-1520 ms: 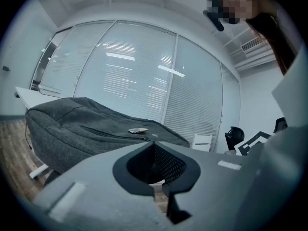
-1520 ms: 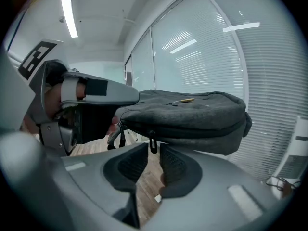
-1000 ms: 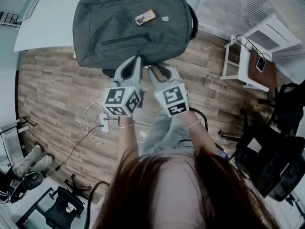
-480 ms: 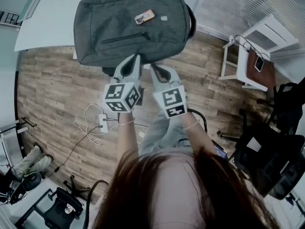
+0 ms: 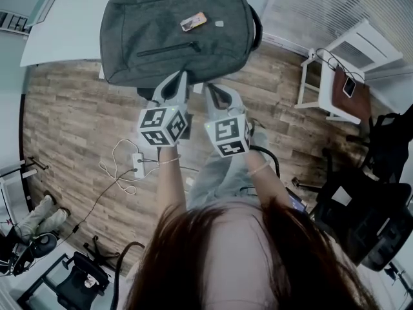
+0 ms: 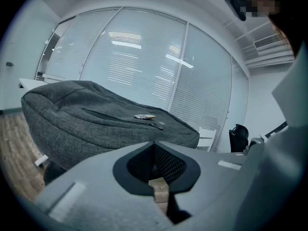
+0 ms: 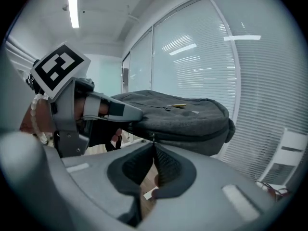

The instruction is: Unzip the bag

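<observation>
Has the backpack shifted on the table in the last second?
No. The backpack sits in the same spot against the near edge of the white table, overhanging it just as before.

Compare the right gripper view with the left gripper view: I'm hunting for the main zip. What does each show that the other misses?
Only the right gripper view: the side zip's pull right at the shut right tool's tips, and the left tool at the grey backpack's edge. Only the left gripper view: the left tool's own tips, shut and empty, and a dark shape by the window. Both: the backpack, its small top tag, the blinds.
</observation>
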The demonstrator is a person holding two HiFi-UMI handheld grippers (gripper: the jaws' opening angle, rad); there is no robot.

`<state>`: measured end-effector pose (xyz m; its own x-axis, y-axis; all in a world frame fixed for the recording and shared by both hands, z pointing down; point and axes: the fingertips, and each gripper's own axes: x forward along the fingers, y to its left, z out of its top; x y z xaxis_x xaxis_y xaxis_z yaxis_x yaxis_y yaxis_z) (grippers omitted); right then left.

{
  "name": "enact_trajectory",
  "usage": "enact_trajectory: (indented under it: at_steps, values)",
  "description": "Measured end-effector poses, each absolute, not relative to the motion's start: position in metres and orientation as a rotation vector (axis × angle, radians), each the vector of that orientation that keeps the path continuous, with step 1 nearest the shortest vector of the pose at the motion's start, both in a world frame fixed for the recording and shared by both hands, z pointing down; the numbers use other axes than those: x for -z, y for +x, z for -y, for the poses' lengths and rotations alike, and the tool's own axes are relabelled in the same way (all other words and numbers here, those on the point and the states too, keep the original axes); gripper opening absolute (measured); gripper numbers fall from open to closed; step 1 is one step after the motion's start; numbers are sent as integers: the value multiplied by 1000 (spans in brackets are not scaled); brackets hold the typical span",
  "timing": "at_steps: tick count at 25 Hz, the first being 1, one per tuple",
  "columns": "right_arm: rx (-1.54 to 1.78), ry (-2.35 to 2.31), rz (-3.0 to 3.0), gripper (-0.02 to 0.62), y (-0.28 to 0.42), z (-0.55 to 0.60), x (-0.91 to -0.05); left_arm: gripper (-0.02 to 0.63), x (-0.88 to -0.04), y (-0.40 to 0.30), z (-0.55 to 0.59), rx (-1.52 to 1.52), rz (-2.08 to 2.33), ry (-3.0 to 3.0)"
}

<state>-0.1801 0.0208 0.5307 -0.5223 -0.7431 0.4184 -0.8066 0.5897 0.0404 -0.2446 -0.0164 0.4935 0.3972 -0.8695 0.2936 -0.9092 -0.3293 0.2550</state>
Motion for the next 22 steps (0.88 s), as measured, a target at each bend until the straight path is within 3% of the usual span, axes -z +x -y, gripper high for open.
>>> enact_trajectory:
  at_steps: [22]
  values:
    - [-233,1107,2401,11,-149,-7,-531,8,-496,-247,20,-162,1592,2191]
